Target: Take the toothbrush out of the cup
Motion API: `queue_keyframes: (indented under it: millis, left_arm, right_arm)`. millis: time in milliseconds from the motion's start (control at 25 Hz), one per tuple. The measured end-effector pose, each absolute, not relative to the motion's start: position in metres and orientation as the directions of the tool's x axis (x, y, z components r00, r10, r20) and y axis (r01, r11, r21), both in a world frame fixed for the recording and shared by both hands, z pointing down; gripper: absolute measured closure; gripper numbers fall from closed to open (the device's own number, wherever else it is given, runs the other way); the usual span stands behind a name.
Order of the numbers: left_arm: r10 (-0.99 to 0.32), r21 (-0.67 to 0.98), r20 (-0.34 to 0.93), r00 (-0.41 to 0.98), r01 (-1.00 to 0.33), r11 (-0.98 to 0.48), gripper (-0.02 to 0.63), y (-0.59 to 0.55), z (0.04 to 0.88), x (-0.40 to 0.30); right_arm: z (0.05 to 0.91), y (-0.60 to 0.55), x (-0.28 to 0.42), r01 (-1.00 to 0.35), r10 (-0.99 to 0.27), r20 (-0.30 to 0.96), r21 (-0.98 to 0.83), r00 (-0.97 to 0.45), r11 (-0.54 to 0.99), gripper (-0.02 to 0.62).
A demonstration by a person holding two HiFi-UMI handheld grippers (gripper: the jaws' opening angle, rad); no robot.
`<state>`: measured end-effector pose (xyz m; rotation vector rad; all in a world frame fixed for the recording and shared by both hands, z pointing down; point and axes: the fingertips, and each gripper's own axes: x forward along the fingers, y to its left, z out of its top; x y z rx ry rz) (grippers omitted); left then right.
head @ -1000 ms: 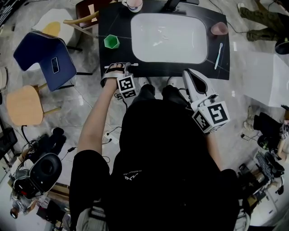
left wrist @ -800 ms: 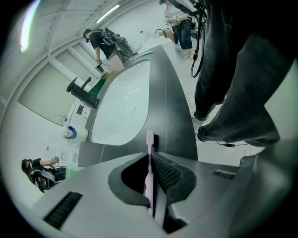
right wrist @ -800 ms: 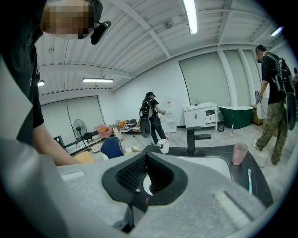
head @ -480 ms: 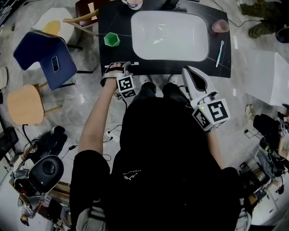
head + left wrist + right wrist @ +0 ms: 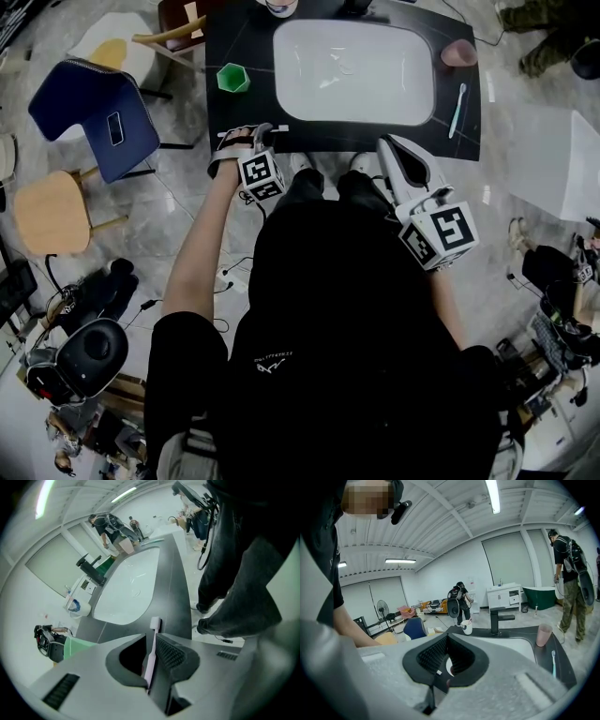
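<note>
Counter front strip open; green cup left, pink cup right.

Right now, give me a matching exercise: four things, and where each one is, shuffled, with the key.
1. green cup
2. pink cup
3. teal toothbrush
4. pale toothbrush

A. lying flat right of the basin
B. clamped in the left tool
C. standing left of the basin
D. standing at the counter's far right corner

Pairs: 1-C, 2-D, 3-A, 4-B
</note>
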<state>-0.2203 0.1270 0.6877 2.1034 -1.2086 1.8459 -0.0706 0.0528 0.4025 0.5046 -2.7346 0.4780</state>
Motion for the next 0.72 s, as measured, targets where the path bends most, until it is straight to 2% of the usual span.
queue_keyframes:
  millis: [80, 200, 520, 720]
  left_arm:
    - [-0.518, -0.414, 0.854, -0.038, -0.653, -0.634, 0.543, 0.124, 0.677, -0.222]
    - [-0.572, -0.420, 0.819, -0.046, -0.728, -0.542, 0.589, 0.119, 0.660, -0.225]
    - [-0.714, -0.321, 0.698, -0.064, -0.918, -0.231, 0.600, 0.107, 0.588, -0.223]
    - [-0.789, -0.249, 0.606, -0.105, -0.966, -0.063, 0.600, 0.101, 0.535, -0.210]
  right_arm:
    - [0.403, 0.054, -0.071, -0.384, -0.278, 0.361, -0.265, -0.890, 0.885, 0.590]
    - [0.404, 0.055, -0.069, -0.372, -0.267, 0.356, -0.268, -0.896, 0.889, 0.591]
    - [0.404, 0.046, -0.064, -0.335, -0.235, 0.337, -0.280, -0.912, 0.899, 0.591]
    - [0.399, 0.037, -0.057, -0.302, -0.207, 0.321, -0.284, -0.924, 0.910, 0.591]
